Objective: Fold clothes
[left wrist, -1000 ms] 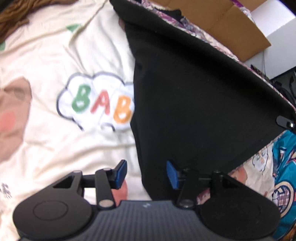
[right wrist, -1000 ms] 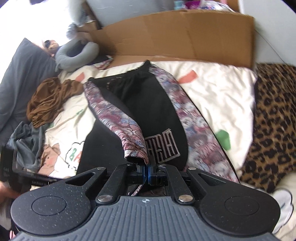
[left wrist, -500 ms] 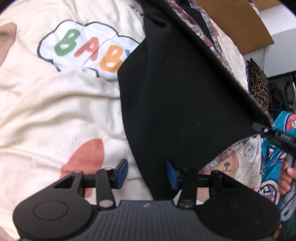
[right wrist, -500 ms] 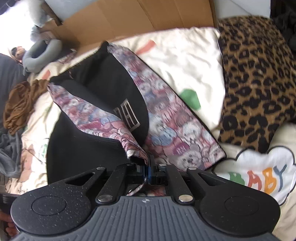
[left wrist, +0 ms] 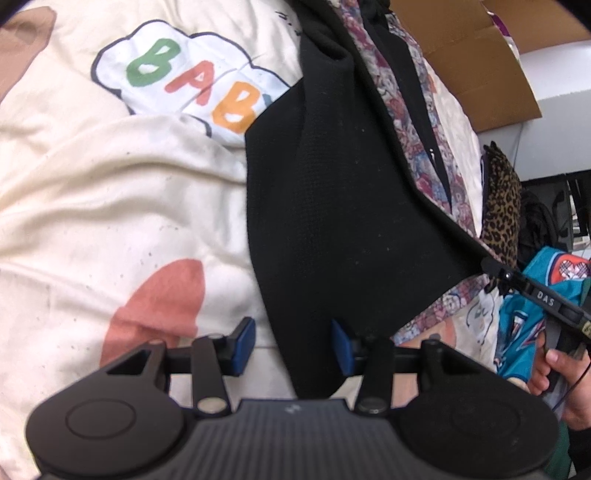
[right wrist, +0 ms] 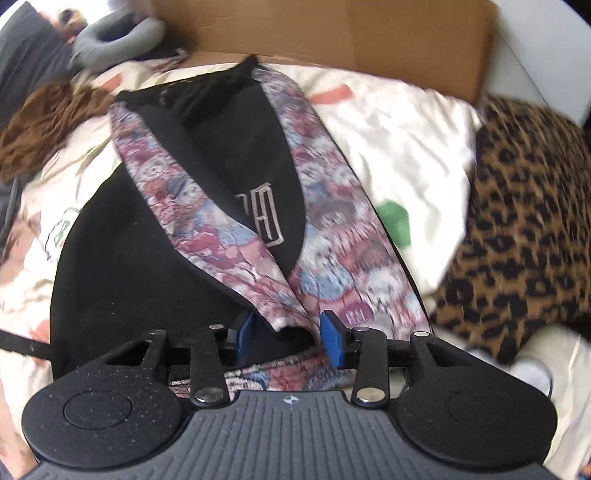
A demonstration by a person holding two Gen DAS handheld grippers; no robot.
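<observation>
Black garment [right wrist: 147, 258] w/ floral-print side panels lies lengthwise on the bed quilt [left wrist: 110, 206], waistband end toward the cardboard [right wrist: 332, 33] at the far edge, one leg doubled over the other so a print strip [right wrist: 207, 221] crosses the black.

Right tongs [right wrist: 290, 334]: spread wide, hem corner of the strip lying loose between the pads, nothing pinched. Left tongs [left wrist: 291, 345]: also spread, straddling the garment's near black edge, not clamped.

Judgement: lengthwise fold looks laid; whether it's just set down or about to be re-gripped, can't tell. To do it well: check hems match, leg edges line up, smooth the black panel flat, no bunching at crotch, then keep any cross-fold square to the quilt's near edge.
</observation>
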